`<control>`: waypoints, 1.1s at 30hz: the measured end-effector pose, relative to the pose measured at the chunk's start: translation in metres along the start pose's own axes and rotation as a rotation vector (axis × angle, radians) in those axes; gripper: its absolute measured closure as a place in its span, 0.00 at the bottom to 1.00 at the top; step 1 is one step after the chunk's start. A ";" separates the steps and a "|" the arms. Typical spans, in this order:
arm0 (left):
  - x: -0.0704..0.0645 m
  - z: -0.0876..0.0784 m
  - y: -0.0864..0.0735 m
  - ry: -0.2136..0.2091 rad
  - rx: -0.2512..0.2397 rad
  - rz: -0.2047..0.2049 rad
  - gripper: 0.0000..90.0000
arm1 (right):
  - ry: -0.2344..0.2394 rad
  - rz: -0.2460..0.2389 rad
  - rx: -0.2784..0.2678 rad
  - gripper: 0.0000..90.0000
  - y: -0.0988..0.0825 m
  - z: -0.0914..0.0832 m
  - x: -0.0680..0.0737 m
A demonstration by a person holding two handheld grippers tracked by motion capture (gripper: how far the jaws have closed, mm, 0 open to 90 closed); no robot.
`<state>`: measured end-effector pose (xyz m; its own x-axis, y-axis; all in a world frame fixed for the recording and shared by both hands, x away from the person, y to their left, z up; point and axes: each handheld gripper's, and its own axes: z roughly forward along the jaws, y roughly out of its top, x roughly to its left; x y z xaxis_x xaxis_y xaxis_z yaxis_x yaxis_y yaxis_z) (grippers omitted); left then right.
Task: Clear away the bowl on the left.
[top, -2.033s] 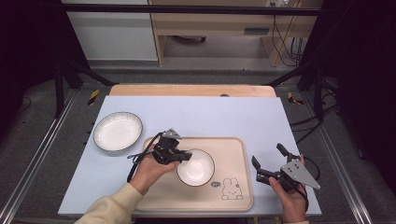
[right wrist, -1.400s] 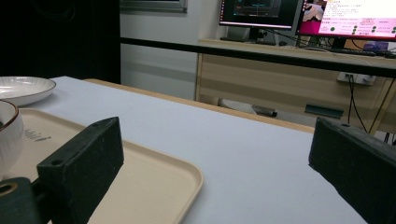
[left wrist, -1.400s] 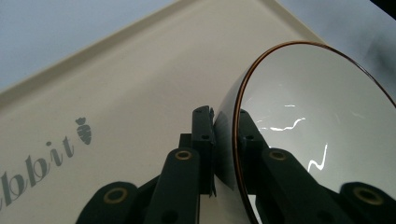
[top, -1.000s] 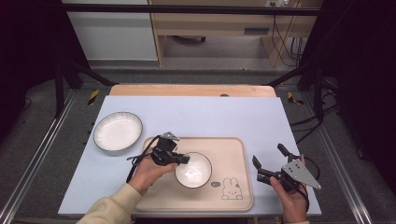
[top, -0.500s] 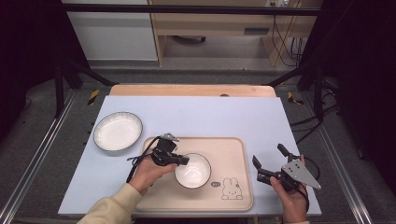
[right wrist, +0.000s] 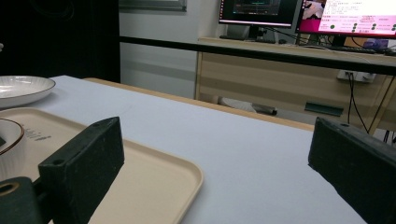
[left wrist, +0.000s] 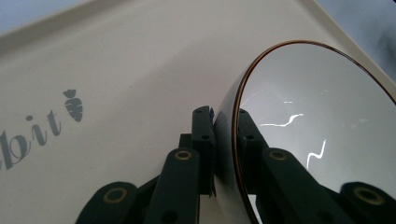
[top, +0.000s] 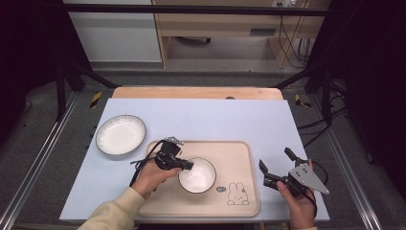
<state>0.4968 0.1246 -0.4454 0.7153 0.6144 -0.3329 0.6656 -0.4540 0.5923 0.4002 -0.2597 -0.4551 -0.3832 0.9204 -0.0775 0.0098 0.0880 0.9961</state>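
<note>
From my remote station I see a dark room around a wooden table [top: 196, 92] topped with a pale blue mat [top: 201, 120]. The floor [top: 43, 139] is grey, crossed by metal rails [top: 36, 165]. Beyond the table stands a wooden bench [right wrist: 289, 77] carrying lit monitors [right wrist: 259, 11], cables [top: 292, 38] hanging behind, beside a white cabinet [top: 115, 36]

You have one bowl [top: 197, 175], one ribbed plate [top: 120, 134], one beige tray [top: 239, 153], and two grippers, left [top: 184, 166] and right [top: 276, 167], on one table [top: 210, 117].
</note>
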 end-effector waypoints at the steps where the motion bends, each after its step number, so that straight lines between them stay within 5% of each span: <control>1: 0.000 0.000 0.000 -0.001 0.002 0.000 0.91 | 0.000 0.000 0.000 0.04 0.000 0.000 0.000; 25: -0.001 -0.002 -0.003 0.013 -0.010 0.038 0.90 | 0.010 0.011 0.015 0.04 -0.002 0.004 0.002; 33: 0.000 -0.004 -0.005 0.019 -0.070 0.057 0.82 | 0.012 0.013 0.015 0.04 -0.002 0.003 0.003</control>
<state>0.4927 0.1296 -0.4452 0.7471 0.6014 -0.2833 0.6067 -0.4426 0.6603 0.4014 -0.2563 -0.4569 -0.3936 0.9171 -0.0636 0.0292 0.0816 0.9962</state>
